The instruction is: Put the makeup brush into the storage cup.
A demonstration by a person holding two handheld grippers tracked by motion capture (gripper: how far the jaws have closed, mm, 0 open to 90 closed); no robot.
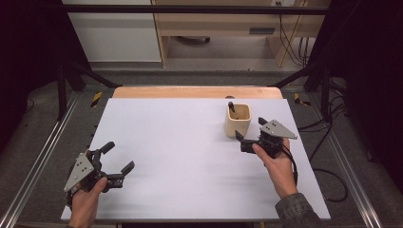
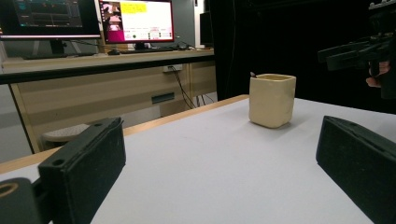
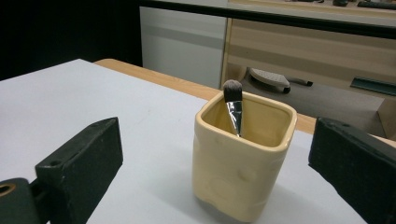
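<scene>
Cup (image 3: 243, 158) at frame center looks stiff, smooth, breakable; grip its flat walls. Both grippers, left (image 1: 119, 159) and right (image 1: 249, 129), are wide.

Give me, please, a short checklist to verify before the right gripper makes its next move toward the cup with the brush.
1. Right gripper open, jaws apart: ok.
2. Cream ceramic cup upright on the white table: ok.
3. Cup between the right jaws' line of approach, not yet touched: ok.
4. Makeup brush inside the cup, bristles up, leaning on the wall: ok.
5. Left gripper open, far from the cup: ok.
6. Whether the brush handle is free to lift: cannot tell.
</scene>
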